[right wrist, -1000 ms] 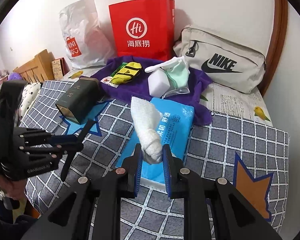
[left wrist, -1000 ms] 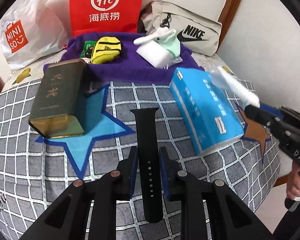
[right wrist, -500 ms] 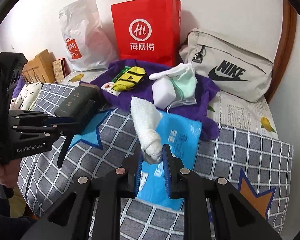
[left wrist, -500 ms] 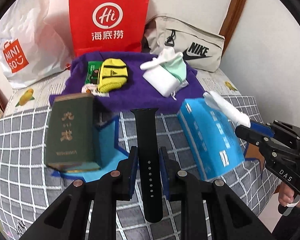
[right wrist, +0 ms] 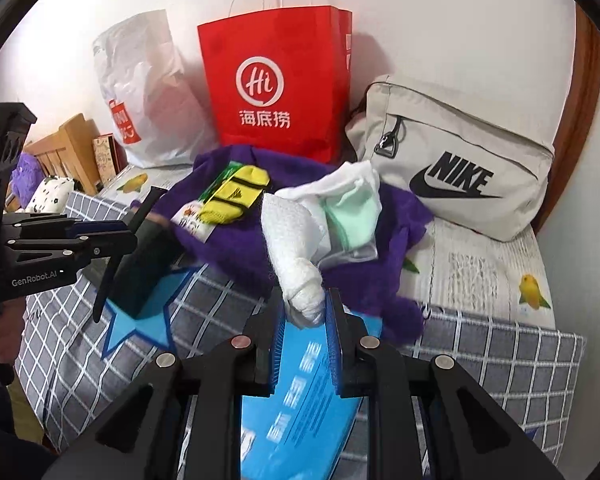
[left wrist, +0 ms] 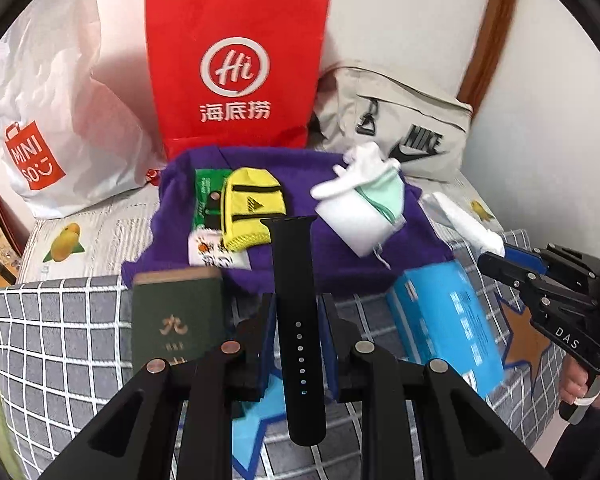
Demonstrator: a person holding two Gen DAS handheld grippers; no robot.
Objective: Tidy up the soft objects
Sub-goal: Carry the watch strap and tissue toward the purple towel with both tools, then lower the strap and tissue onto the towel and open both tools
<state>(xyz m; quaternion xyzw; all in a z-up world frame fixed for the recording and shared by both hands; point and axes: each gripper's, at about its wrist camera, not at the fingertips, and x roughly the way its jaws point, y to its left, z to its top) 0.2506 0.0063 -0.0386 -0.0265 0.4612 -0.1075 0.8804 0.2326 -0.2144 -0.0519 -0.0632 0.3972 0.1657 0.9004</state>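
**Strap and cloth both held above the bed**

Grippers first: the left gripper (left wrist: 296,334) has its jaws pinched on a black watch strap (left wrist: 296,280), which stands lengthwise between the fingers with its buckle-free end over the purple cloth (left wrist: 340,264). The right gripper (right wrist: 302,320) has its jaws clamped on a white rolled cloth (right wrist: 296,248) — the roll rises from the pads and widens toward its top.

Both hang above the grey checked bedspread (left wrist: 60,320). Below lie a dark green tin (left wrist: 176,320) and a blue tissue pack (left wrist: 448,320) (the right gripper is directly over it). On the purple cloth sit a yellow pouch (left wrist: 252,208) and a mint-green mask (right wrist: 352,216). Against the wall stand a red paper bag (right wrist: 276,80), a white plastic bag (left wrist: 48,120) and a beige Nike bag (right wrist: 460,160).
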